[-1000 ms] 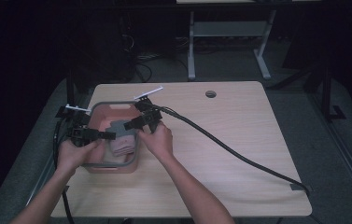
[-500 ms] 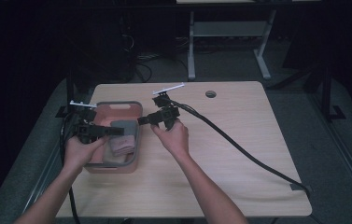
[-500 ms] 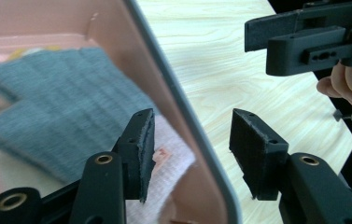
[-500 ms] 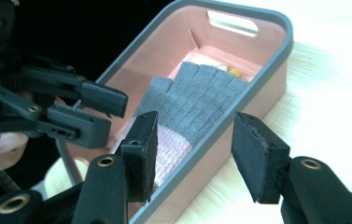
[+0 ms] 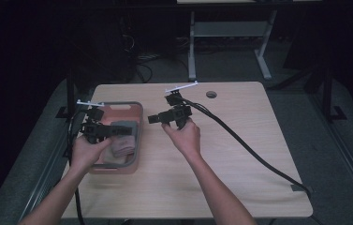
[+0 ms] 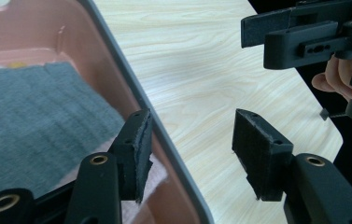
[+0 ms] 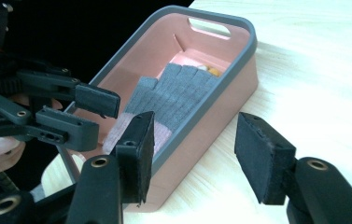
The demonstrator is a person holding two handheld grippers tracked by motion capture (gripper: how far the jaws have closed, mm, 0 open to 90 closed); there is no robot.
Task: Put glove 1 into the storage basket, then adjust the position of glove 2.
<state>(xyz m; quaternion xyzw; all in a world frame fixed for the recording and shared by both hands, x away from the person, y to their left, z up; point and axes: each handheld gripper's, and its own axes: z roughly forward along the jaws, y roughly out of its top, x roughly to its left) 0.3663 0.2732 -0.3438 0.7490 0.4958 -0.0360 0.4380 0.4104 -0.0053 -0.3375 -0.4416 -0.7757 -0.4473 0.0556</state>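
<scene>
With both tools' jaws just opened and nothing held, the left tool (image 5: 100,132) straddling the basket (image 5: 136,140) rim, the folded cloth (image 7: 173,100) could be snagged or the basket tipped on the surface (image 5: 239,154) if the right tool (image 5: 158,119) is swung back carelessly.

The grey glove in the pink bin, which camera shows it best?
The right gripper view: the glove lies whole in the bin, fingers and pink cuff clear. The left gripper view shows a blurred grey patch. The high view shows it small, partly behind the left claw.
</scene>
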